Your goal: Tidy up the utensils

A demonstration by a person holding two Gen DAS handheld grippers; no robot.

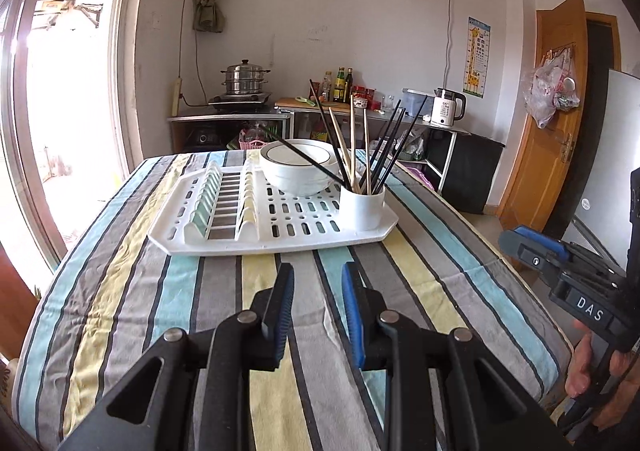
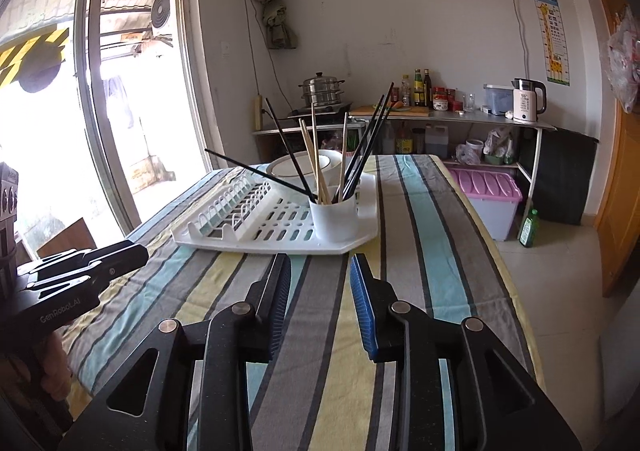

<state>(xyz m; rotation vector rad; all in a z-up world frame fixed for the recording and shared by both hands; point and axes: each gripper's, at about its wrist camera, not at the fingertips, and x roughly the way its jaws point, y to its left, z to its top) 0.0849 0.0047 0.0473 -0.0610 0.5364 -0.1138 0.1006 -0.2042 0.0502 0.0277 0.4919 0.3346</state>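
- White plastic dish rack point(image 1: 224, 235) flat on the striped cloth-covered table point(image 1: 132, 291), ahead of both grippers and apart from them.
- White round utensil cup point(image 1: 362, 209) upright at the rack's near right corner, holding black and pale wooden chopsticks point(image 1: 352, 143) fanned out at angles; one black stick leaning low across the white bowls point(image 1: 298, 167) stacked behind the cup.
- Left hand-held gripper point(image 1: 318, 283) low over bare cloth, short of the rack's near edge, jaws apart with nothing between them.
- Right hand-held gripper point(image 2: 320, 271) likewise above the cloth, aimed at the rack corner below the cup, jaws apart and empty, gap a little wider than the left's.
- Both tilted slightly downward, side by side, each visible at the edge of the other's view; fingers of a hand point(image 1: 592, 375) wrapped round the right handle.
- Open striped cloth between grippers and rack, and to the rack's right up to the table's edge.
- Glass door close on the left, floor and pink-lidded storage box point(image 2: 486, 187) on the right.
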